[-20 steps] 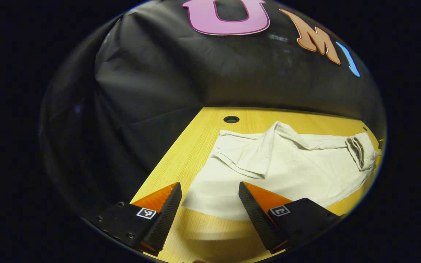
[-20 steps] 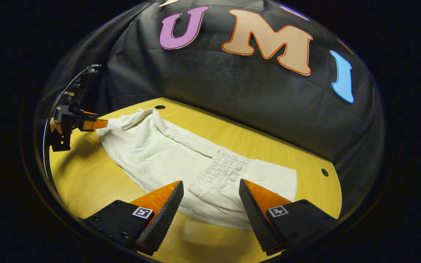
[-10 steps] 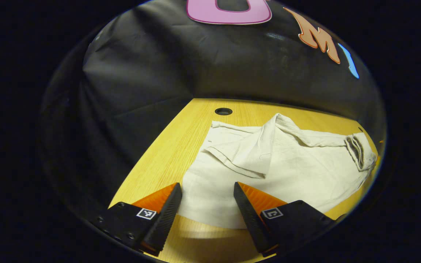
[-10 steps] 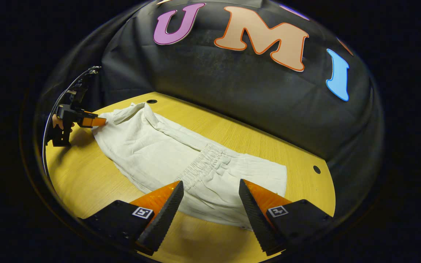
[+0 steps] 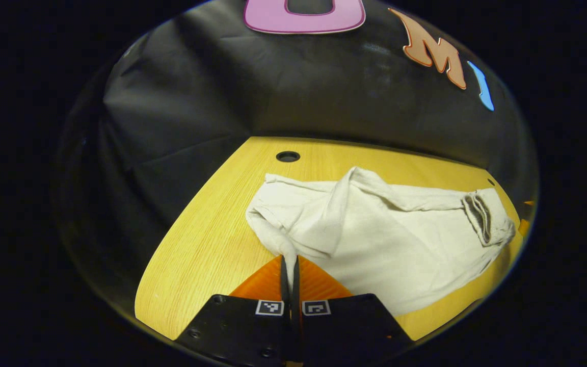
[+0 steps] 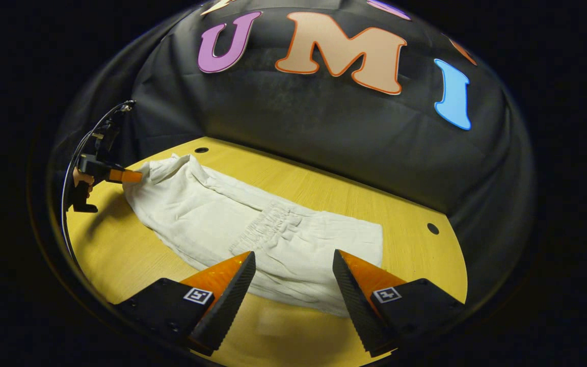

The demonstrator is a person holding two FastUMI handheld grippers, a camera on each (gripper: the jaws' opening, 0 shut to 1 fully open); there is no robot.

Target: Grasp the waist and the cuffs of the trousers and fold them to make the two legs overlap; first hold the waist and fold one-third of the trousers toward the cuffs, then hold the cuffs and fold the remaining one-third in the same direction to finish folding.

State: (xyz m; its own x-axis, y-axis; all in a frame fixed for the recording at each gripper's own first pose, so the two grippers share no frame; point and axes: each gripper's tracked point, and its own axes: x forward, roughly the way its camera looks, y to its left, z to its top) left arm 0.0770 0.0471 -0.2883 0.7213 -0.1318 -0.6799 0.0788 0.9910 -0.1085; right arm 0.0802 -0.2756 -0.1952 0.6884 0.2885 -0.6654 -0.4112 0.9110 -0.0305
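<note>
Cream trousers (image 5: 385, 239), rumpled, cuff pinched

A yellow wood-grain table (image 5: 212, 239) spreads across the lower half of the left gripper view, with a round dark hole (image 5: 288, 156) near its far edge at about 12 o'clock. Behind it hangs the black cloth wall (image 5: 232, 97), creased and wrinkled. In the right gripper view a second small hole (image 6: 432, 228) sits toward 3 o'clock on the tabletop.
</note>
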